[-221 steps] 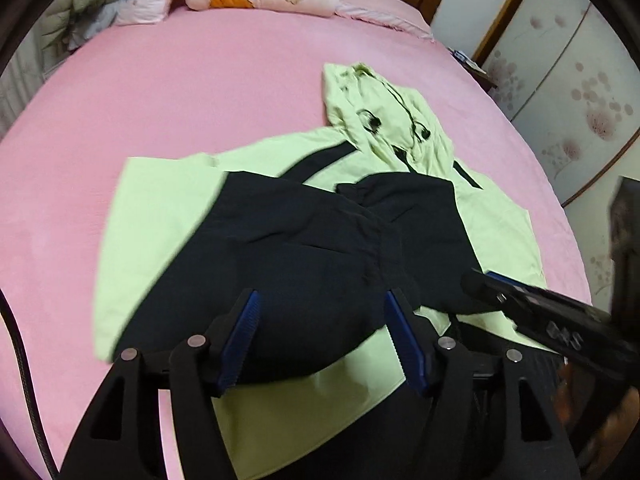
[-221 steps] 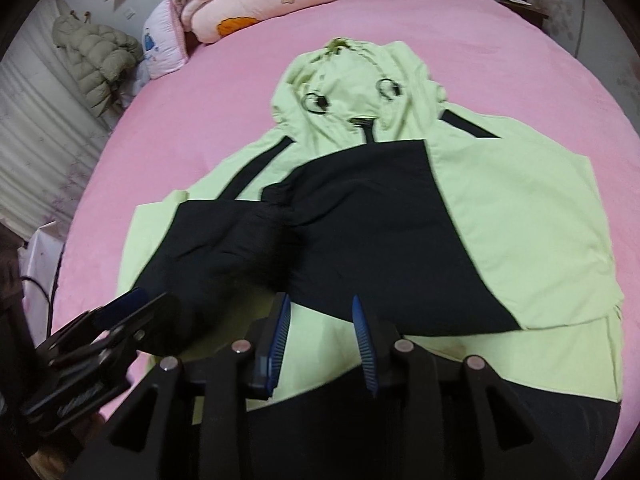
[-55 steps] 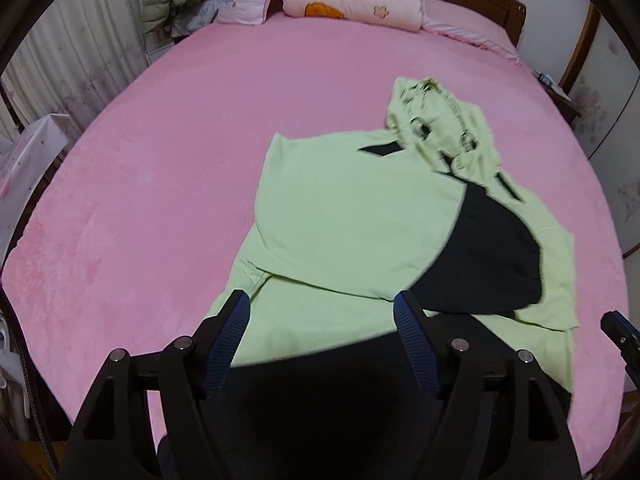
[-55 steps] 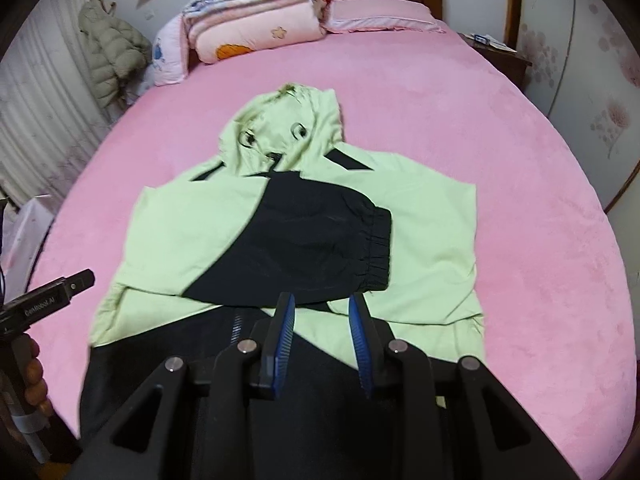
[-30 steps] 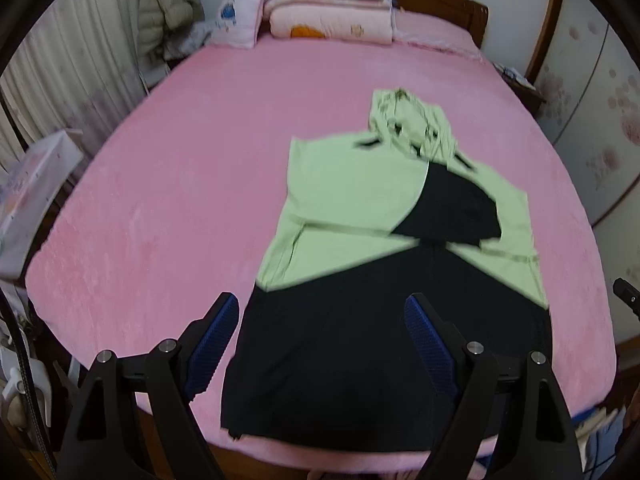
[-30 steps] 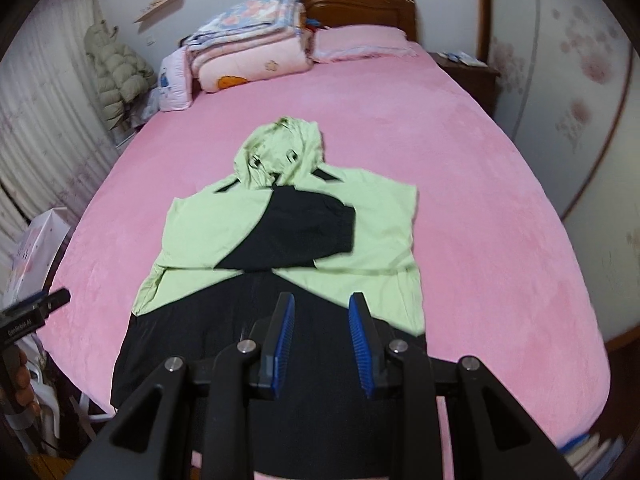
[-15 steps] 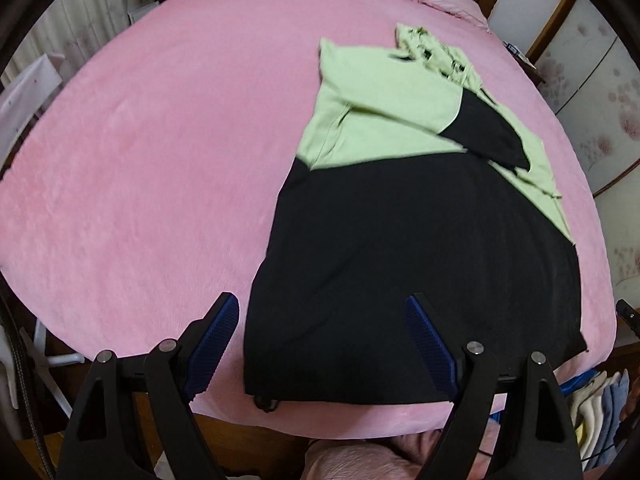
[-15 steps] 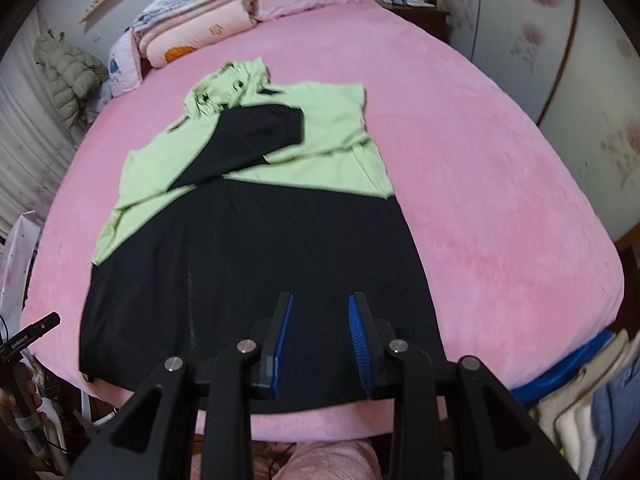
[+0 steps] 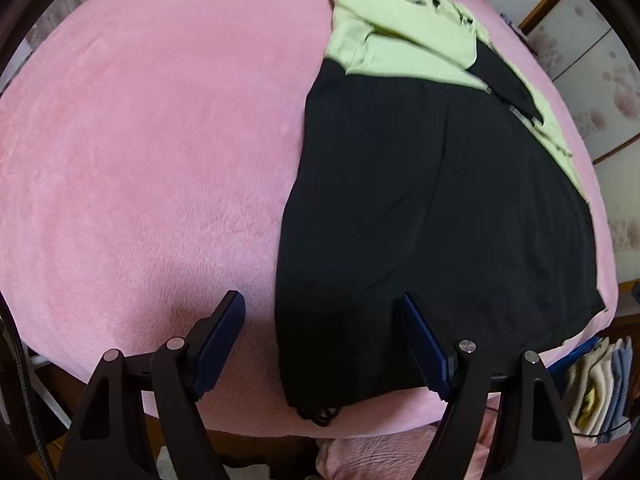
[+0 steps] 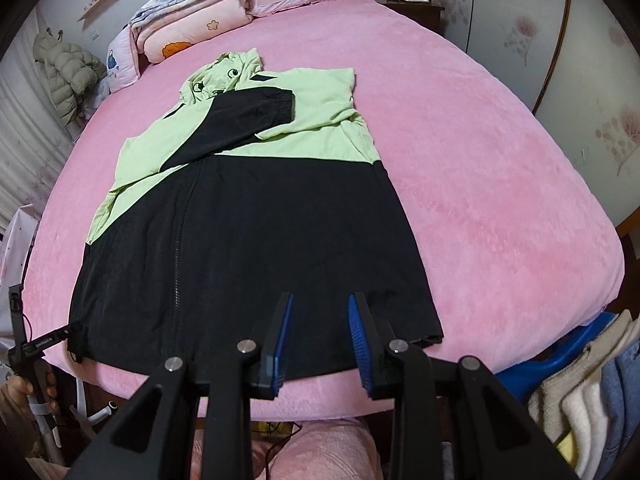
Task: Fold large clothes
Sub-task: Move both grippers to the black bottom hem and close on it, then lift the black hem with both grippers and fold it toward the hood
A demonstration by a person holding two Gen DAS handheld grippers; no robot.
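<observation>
A long hooded jacket, light green on top and black below [image 10: 248, 216], lies flat on the pink bed [image 10: 480, 184], hood toward the headboard, both sleeves folded across the chest. In the left wrist view the jacket [image 9: 432, 208] fills the right half. My left gripper [image 9: 324, 320] is wide open and empty over the hem's left corner. My right gripper [image 10: 320, 308] is open and empty above the hem, right of the zipper. The left gripper's tip [image 10: 44, 340] shows at the hem's left corner in the right wrist view.
Folded quilts and pillows [image 10: 192, 12] are stacked at the headboard. A puffy coat [image 10: 68, 76] hangs at the left. A nightstand [image 10: 412, 4] stands at the far right. Stacked clothes [image 10: 580, 392] lie beside the bed's foot.
Both grippers pulled back from the folded sleeves to the foot of the bed and came down close to the jacket's hem. The jacket has not moved in the last second.
</observation>
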